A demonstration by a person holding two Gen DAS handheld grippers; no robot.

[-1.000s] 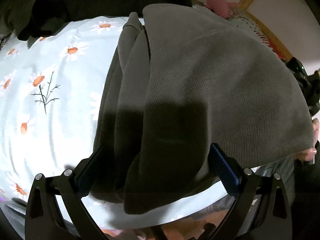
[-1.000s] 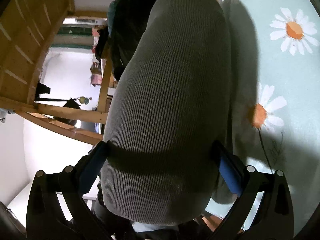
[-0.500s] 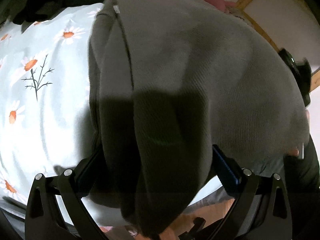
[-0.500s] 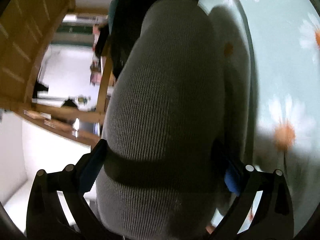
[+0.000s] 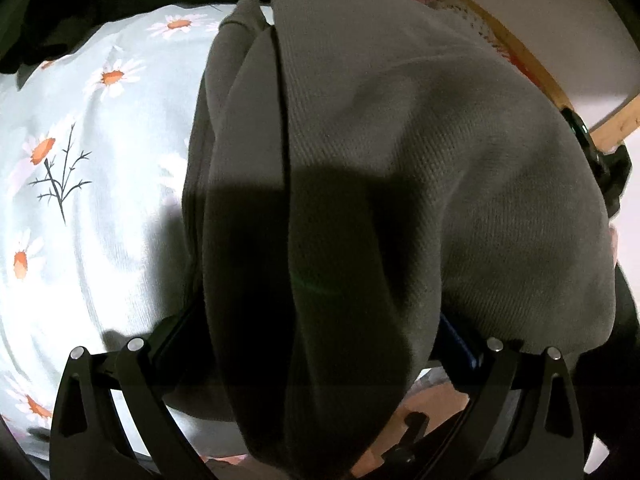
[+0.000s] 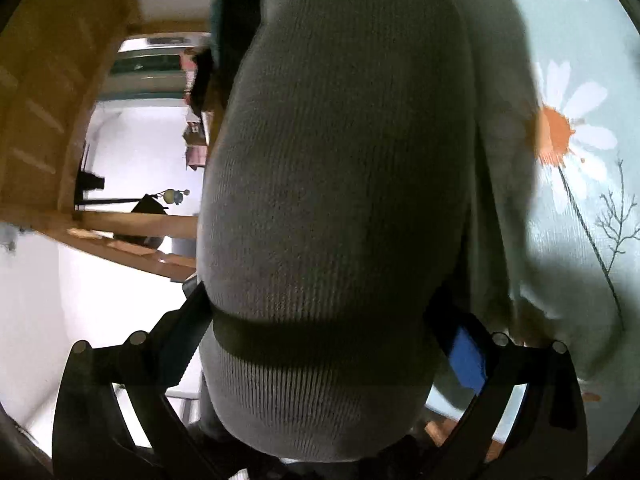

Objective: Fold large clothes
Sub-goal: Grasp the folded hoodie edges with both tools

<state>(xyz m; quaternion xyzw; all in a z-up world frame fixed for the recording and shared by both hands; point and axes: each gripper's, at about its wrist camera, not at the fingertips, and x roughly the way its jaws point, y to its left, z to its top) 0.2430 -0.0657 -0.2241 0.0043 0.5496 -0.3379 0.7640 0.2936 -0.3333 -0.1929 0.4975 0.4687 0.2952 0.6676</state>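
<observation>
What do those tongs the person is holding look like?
Both the left tongs and right tongs are black, with angular open-framed arms studded with round silver rivets. Each shows a blue pad on its right-hand finger.

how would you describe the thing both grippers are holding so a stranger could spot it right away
Start from the pale blue bedsheet printed with white and orange daisies. Draped over it, bunched between the left gripper and the right gripper, is the grey garment. Its plain grey ribbed knit, folded in thick layers, sets it apart from the flowered sheet and from the dark clothing heaped behind.
</observation>
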